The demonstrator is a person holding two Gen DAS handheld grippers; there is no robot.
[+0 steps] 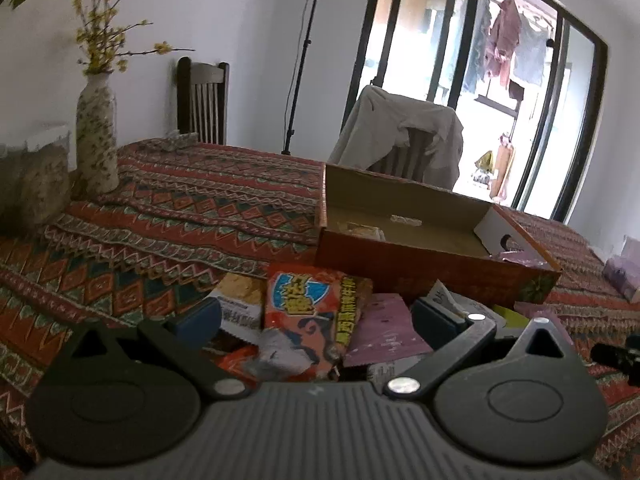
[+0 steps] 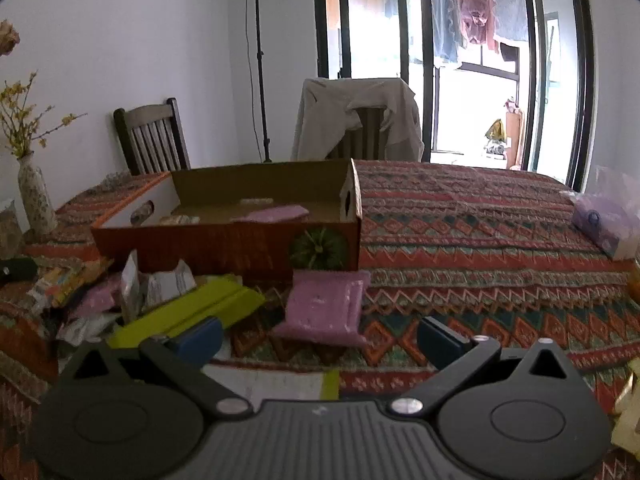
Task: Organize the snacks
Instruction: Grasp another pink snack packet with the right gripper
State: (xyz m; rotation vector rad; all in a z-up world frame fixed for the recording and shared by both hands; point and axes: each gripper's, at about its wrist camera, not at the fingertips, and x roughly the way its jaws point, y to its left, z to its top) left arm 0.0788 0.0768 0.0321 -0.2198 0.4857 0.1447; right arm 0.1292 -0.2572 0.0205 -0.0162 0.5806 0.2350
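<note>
An open orange cardboard box (image 1: 416, 270) (image 2: 224, 248) stands on the patterned tablecloth with a few snack packs inside, among them a pink one (image 2: 276, 213). My left gripper (image 1: 318, 322) is open over a pile of snacks in front of the box. A red-orange snack bag (image 1: 310, 316) lies between its fingers, untouched by the pads. A pink pack (image 1: 384, 330) lies just to its right. My right gripper (image 2: 320, 336) is open above a pink pack (image 2: 322, 306) lying on the cloth. A yellow-green box (image 2: 188, 314) sits by its left finger.
A flowered vase (image 1: 96, 136) (image 2: 36, 196) stands at the table's left edge. Two chairs (image 1: 204, 102) (image 2: 360, 124) sit at the far side, one draped with a beige garment. A purple tissue pack (image 2: 604, 226) lies at the right. More wrappers (image 2: 60, 288) are heaped left.
</note>
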